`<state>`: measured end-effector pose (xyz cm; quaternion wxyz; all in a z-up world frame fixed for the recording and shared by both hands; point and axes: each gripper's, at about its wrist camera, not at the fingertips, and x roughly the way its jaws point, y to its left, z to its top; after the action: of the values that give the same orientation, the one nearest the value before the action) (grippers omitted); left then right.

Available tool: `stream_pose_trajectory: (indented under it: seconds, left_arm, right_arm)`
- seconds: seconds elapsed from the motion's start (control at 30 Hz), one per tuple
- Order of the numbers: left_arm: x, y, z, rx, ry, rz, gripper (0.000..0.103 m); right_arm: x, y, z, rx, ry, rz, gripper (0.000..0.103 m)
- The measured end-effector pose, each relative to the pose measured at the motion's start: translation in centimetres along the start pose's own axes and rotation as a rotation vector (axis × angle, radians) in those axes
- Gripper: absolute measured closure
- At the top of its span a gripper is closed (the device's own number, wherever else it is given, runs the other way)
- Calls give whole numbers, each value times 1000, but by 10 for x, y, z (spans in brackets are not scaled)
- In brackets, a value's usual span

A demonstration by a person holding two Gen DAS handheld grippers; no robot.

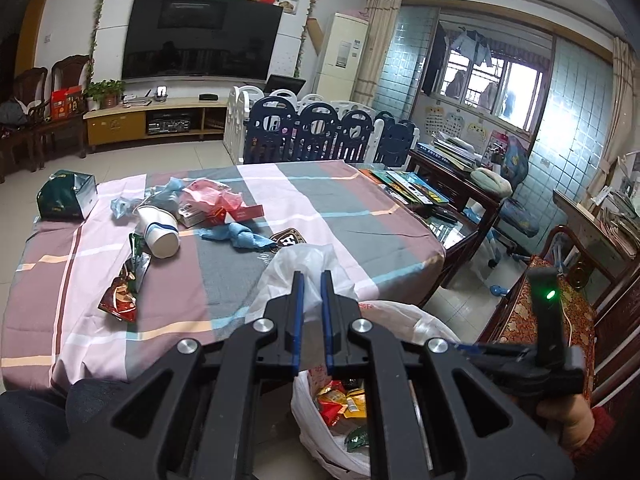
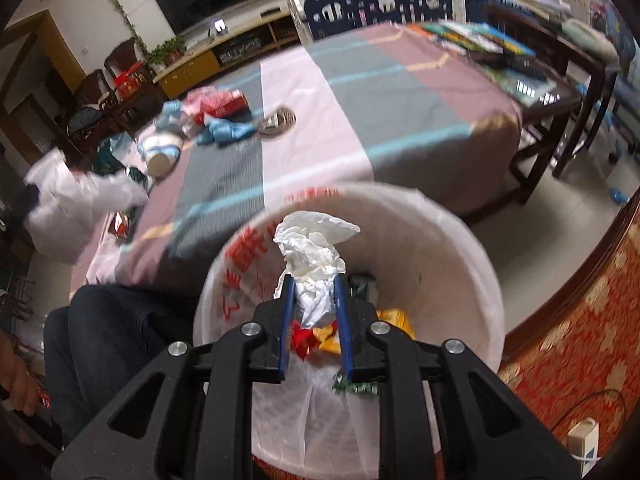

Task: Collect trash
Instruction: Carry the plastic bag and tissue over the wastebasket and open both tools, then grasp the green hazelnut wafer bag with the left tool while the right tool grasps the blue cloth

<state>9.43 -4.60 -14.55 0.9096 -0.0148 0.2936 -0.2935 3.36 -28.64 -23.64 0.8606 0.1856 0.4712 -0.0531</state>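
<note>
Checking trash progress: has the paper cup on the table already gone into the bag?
No, the paper cup lies on its side on the table.

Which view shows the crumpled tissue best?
The right wrist view: the tissue sits centred between the right tool, above the white bag. The left wrist view shows no tissue, only the bag.

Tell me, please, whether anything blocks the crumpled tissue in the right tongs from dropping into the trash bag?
Nothing visible does. The crumpled tissue sits between the right tongs directly over the trash bag's open mouth, with only wrappers below.
</note>
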Motion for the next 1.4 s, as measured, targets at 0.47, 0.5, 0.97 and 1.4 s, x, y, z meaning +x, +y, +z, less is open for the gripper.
stream_pose_trajectory:
  seconds: [0.47,0.5,0.97,1.4]
  left_arm:
    - [50,-22,-15,-54,201,-252,94]
    - [61,-29,-19,-53,233,-291,94]
    - [94,6,-27,104,178,11,16]
    - [141,256,-2,-532,231,339,13]
  right_arm:
    - [-51,-60,22,239,-147,30,28]
    - [-57,-65,24,252,-166,27,28]
    - [-27,-75,25,268,-120,-20,27]
    - [53,39,90,16,-53,40,27]
